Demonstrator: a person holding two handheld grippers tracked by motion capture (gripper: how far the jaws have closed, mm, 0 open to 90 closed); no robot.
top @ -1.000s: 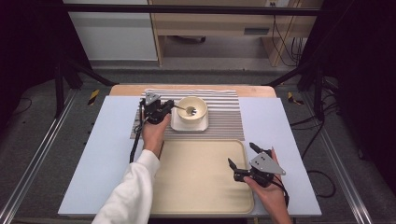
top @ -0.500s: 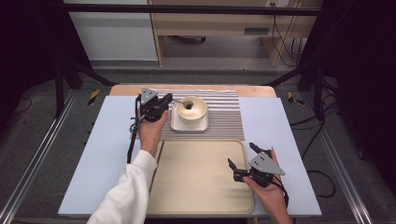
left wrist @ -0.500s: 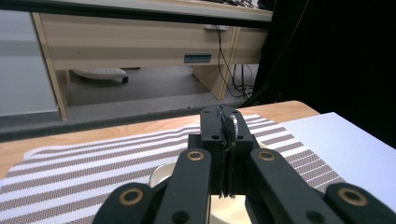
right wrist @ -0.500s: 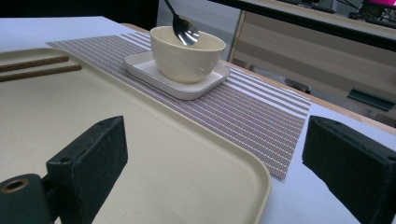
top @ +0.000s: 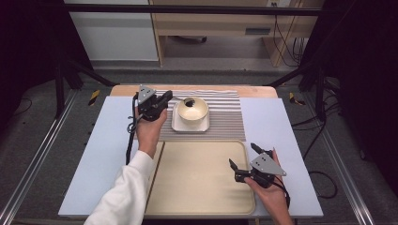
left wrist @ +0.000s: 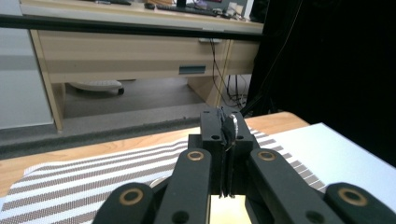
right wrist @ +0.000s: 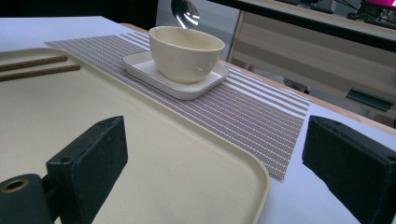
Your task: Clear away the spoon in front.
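Since the earlier frame the left hand-held gripper (top: 162, 100) lifted the shiny metal spoon (right wrist: 185, 12) out of the cream ceramic bowl (top: 192, 110) and drew back left; the spoon's head now hung above the bowl's far-left rim. The right hand-held gripper (top: 242, 156) hadn't shifted.

Left to right:
- Left hand-held gripper: over the left edge of the brown-and-white striped placemat (top: 225, 112), jaws pinched down on the spoon's thin handle, seen edge-on between the pads in the left gripper view.
- Bowl sat on a cream square plate (top: 179, 125), plate on the placemat, near the back of the pale blue table (top: 277, 122).
- Large beige plastic tray (top: 197, 178) lay in front of the placemat; two brown wooden chopsticks (right wrist: 32, 67) lay side by side at its left edge.
- Right hand-held gripper: over the tray's right front corner, jaws wide apart, holding nothing, pointed toward the bowl.
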